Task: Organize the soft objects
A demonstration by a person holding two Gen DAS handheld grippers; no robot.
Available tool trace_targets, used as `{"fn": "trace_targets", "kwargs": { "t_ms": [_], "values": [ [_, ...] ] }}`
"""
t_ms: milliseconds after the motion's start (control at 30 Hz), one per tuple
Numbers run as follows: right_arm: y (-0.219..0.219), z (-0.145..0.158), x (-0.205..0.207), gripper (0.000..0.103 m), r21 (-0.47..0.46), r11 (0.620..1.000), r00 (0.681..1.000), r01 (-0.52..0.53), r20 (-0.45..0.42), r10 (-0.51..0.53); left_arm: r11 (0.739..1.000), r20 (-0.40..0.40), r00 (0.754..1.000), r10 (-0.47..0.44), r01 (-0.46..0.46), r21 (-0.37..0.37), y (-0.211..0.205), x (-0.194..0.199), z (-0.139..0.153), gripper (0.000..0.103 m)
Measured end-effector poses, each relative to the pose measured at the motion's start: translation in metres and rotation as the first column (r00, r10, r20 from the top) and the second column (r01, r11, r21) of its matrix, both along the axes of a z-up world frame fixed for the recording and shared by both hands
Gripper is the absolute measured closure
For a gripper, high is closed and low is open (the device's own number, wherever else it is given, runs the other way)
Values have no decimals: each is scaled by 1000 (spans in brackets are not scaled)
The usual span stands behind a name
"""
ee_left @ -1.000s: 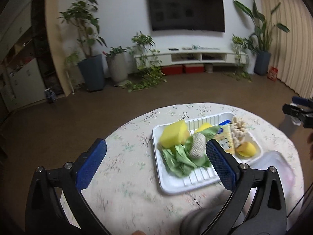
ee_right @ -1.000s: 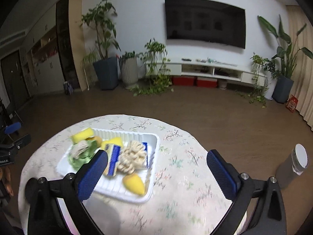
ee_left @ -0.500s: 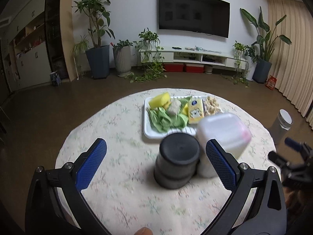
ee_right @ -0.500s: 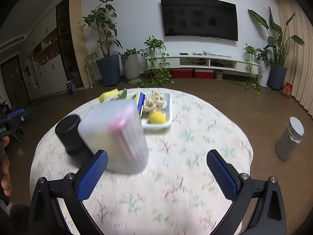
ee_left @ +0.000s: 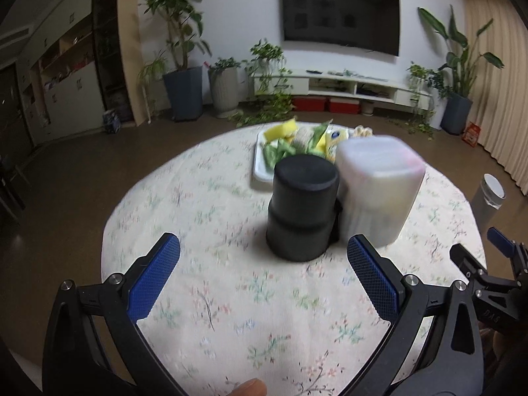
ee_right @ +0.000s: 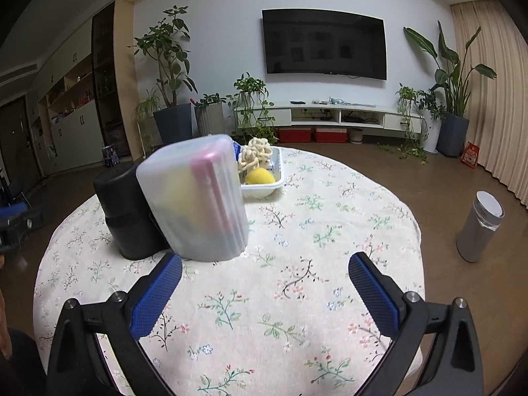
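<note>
Though the black cylindrical container (ee_left: pixel 302 208) and frosted plastic box (ee_left: pixel 379 191) hide much of it, the white tray of soft items (ee_left: pixel 260 168) lies lengthwise toward the worktop's (ee_left: pixel 231 297) far edge; left gripper (ee_left: pixel 264 280) and right gripper (ee_right: pixel 264 292) fingers spread, empty.

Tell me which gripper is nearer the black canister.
Left, by my reading. The left gripper faces the black canister almost head-on across bare tablecloth. The right gripper sits off to the canister's right, with the translucent container nearer its fingers.
</note>
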State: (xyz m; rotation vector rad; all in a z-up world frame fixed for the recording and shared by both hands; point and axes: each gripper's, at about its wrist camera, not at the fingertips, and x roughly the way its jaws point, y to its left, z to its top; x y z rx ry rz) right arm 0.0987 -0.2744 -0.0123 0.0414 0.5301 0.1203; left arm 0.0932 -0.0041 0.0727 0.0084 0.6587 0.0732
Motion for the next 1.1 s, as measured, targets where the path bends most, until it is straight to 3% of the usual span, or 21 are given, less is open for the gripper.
{"fn": "trace_targets", "kwargs": {
  "t_ms": [233,567,733,900,1100],
  "values": [
    [16,-10,-4,0,-67,997,999,-46,-2,46,995,-49,999,14,-18,-96,-2,-11,-28,0],
    [32,-20,-5,0,-112,991,997,-70,-34,67,995,-25,998,-53,50,-90,-16,-27,-48,0],
    [35,-22,-7,0,-111,991,997,-74,-41,69,1000,-51,999,-3,3,6,-21,-28,-57,0],
    [41,-25,-6,0,-131,989,996,-76,-47,70,998,-44,999,-24,21,-60,-14,-30,-56,0],
    [42,-27,-5,0,-137,988,996,-74,-59,67,996,-65,998,-27,22,-86,-13,-26,-58,0]
  ]
}}
